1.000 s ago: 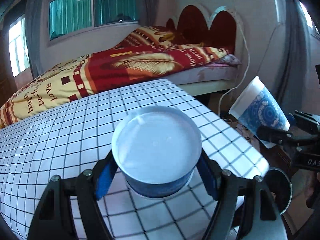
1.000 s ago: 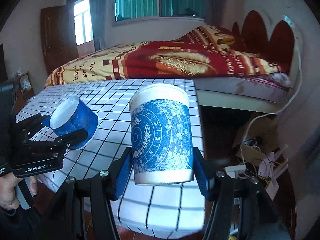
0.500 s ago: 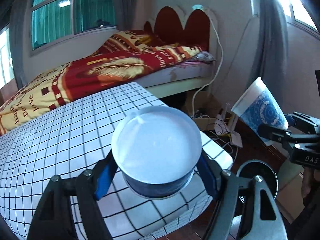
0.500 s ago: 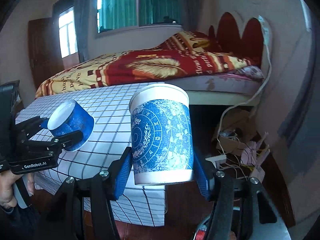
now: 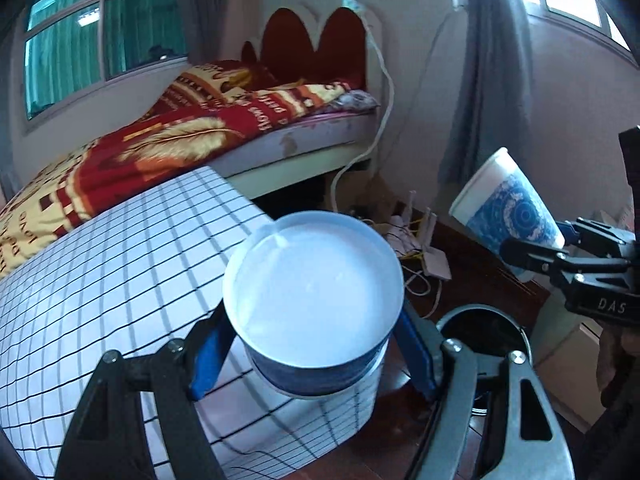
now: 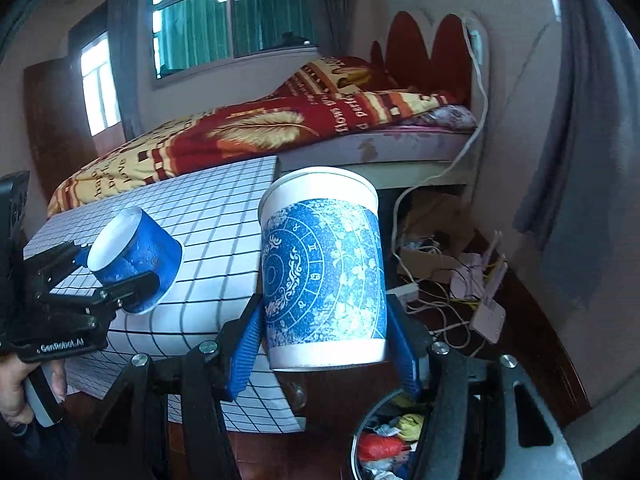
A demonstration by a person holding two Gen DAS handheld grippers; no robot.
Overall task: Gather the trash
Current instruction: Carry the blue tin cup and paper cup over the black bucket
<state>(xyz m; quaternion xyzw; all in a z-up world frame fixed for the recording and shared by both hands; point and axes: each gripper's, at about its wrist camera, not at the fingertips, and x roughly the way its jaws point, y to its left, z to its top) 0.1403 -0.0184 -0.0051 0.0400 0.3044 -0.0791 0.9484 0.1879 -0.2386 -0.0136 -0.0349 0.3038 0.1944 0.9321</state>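
Note:
My left gripper (image 5: 316,356) is shut on a short blue paper bowl (image 5: 312,296) with a white inside, its mouth tilted toward the camera. It hangs over the right edge of the checked table (image 5: 120,280). My right gripper (image 6: 326,344) is shut on a tall blue-and-white patterned paper cup (image 6: 324,276), upright, past the table's corner. Each view shows the other gripper: the cup (image 5: 508,216) at the right, the bowl (image 6: 132,260) at the left. A round trash bin (image 6: 384,440) with colourful rubbish sits on the floor just below the right gripper; its dark rim (image 5: 484,320) shows behind the left one.
A bed (image 6: 280,128) with a red and yellow blanket stands behind the table. White cables, a power strip (image 6: 484,316) and boxes lie on the dark floor by the wall. A grey curtain (image 5: 492,80) hangs at the right. A hand (image 6: 24,384) grips the left tool's handle.
Both grippers have swung to the right, off the table top toward the floor corner, each still holding its cup. The trash bin has come into view below them.

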